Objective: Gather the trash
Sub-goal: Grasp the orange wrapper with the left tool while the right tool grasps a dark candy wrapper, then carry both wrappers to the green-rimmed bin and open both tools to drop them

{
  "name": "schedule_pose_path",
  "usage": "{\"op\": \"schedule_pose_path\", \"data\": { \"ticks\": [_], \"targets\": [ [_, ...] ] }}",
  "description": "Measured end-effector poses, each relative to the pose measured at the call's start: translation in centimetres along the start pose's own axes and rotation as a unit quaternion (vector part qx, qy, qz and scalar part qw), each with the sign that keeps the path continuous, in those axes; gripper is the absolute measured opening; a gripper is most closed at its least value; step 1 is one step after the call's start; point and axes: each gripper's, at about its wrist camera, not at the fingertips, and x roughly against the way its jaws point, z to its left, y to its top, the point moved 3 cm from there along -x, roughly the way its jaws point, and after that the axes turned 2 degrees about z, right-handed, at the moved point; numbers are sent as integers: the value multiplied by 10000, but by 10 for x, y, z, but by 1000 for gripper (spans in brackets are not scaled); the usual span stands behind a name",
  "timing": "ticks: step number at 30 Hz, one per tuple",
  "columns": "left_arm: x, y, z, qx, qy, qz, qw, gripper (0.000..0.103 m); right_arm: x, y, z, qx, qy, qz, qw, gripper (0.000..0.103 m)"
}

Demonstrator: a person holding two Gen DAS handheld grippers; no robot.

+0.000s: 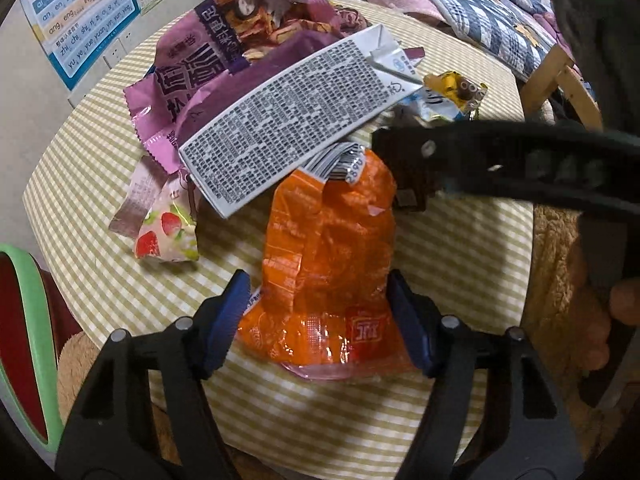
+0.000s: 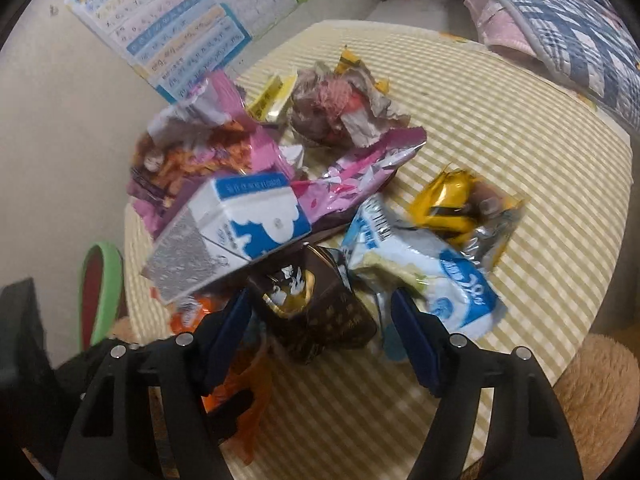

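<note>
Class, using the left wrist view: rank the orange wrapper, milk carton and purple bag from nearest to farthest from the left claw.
1. Orange wrapper, between the left claw's fingers.
2. Milk carton, beyond it, centre.
3. Purple bag, farthest, upper left.

A round tabletop [image 2: 520,152] in yellow-and-white gingham fills mid-frame. At upper left, pinyin charts [image 2: 180,36] hang on a beige wall [image 2: 52,140]. A blue patchwork quilt [image 2: 568,28] lies at upper right; a tan fuzzy cushion [image 2: 592,384] sits at lower right.
</note>
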Motion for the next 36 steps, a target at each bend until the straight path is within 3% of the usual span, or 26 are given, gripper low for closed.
{"op": "schedule_pose_path", "data": {
  "ticks": [2, 4, 7, 14, 19, 22, 28, 36],
  "targets": [
    [-1, 1, 2, -1, 121, 33, 9999, 70, -6, -1, 4, 72, 33, 99, 9999, 60],
    [-9, 6, 7, 33, 135, 137, 9998, 71, -9, -3, 5, 114, 47, 156, 9998, 58],
    [-10, 7, 9, 61, 73, 122, 9999, 67, -1, -2, 7, 147, 119, 37, 9998, 50],
    [6, 1, 18, 315, -207, 39, 9993, 58, 18, -9, 10, 13, 321, 25, 9995, 50],
    [44, -4, 32, 390, -437, -334, 9977, 57, 55, -7, 13, -53, 285, -481, 9984, 50],
    [79, -3, 46, 517, -423, -799, 9946, 57, 80, -6, 23, 135, 233, -854, 9960, 50],
    [135, 1, 96, 1217, -276, -1624, 9788, 57, 112, 9, 64, 575, 338, -1364, 9884, 50],
    [167, -25, 175, 2125, 459, -2145, 9522, 57, 93, 17, 131, 1233, 612, -1141, 9839, 50]
  ]
}}
